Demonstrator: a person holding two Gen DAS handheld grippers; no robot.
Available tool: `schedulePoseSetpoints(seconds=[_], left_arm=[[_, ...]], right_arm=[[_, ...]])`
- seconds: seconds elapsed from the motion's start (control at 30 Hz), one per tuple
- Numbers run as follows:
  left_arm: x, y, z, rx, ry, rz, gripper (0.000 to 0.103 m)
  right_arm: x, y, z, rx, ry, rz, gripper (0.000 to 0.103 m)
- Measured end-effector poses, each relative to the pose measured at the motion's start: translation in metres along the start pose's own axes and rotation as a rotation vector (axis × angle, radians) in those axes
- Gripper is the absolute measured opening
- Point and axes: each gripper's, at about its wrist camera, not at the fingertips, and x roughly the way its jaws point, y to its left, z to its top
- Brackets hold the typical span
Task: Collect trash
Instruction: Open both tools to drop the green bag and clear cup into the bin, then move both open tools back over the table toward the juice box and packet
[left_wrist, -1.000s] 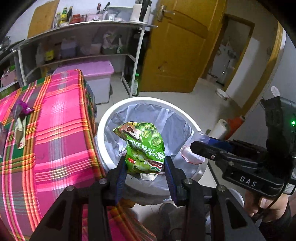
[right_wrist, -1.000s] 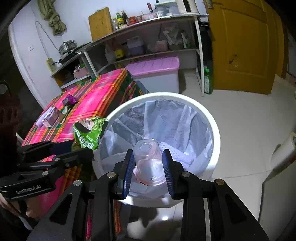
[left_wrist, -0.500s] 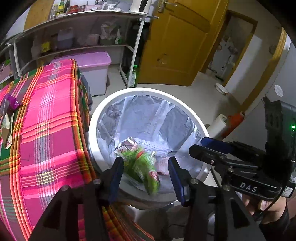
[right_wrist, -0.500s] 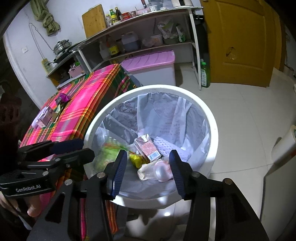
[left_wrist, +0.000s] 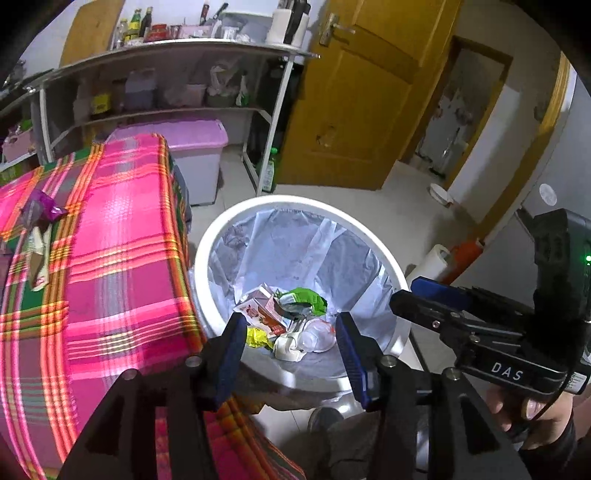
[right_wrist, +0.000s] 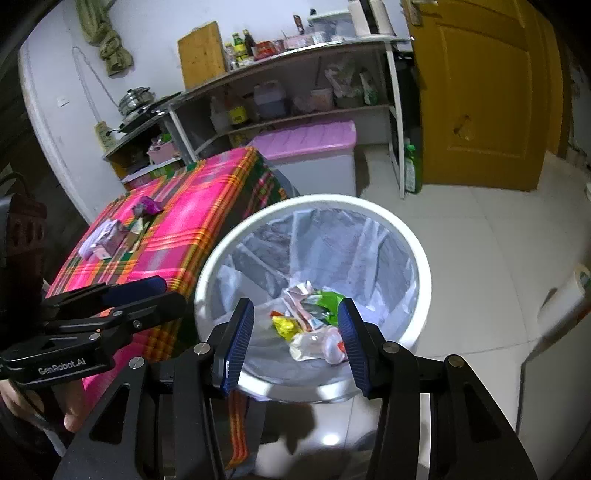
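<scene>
A white bin (left_wrist: 295, 201) with a pale liner stands on the floor beside the plaid-clothed table (left_wrist: 110, 258). At its bottom lie a green snack bag (left_wrist: 304, 297), a pink carton (left_wrist: 260, 308), a yellow wrapper (left_wrist: 258, 338) and a clear plastic cup (left_wrist: 317, 334). My left gripper (left_wrist: 289, 325) hovers over the bin's near rim, open and empty. My right gripper (right_wrist: 295, 310) hangs open over the same bin (right_wrist: 321, 199), with the green bag (right_wrist: 328, 299) and the cup (right_wrist: 317, 345) far below it. A purple wrapper (left_wrist: 40, 210) and a flat packet (left_wrist: 37, 258) lie on the table.
A pink-lidded storage box (left_wrist: 184, 140) and a loaded shelf unit (left_wrist: 166, 55) stand behind the table. There is a yellow door (left_wrist: 351, 110) at the back, a green bottle (right_wrist: 412, 170) by the shelf leg and a paper roll (left_wrist: 428, 262) on the tiled floor right of the bin.
Both grippers have opened. The green bag left the left gripper and the clear cup left the right one; both now lie in the bin.
</scene>
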Motion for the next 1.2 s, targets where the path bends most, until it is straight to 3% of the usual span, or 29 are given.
schedulePoseSetpoints(seconds=[0.63,1.2], left_arm=[[-0.089,0.012,-0.02,-0.016,-0.155,0.052,0.05],[-0.13,0.039,-0.038,-0.065,-0.216,0.141,0.05]], right_arm=[[-0.043,0.07,0.002,-0.133,-0.071,0.056,0.049],[-0.035,0.109,0.001,-0.193,-0.055,0.119,0.048]])
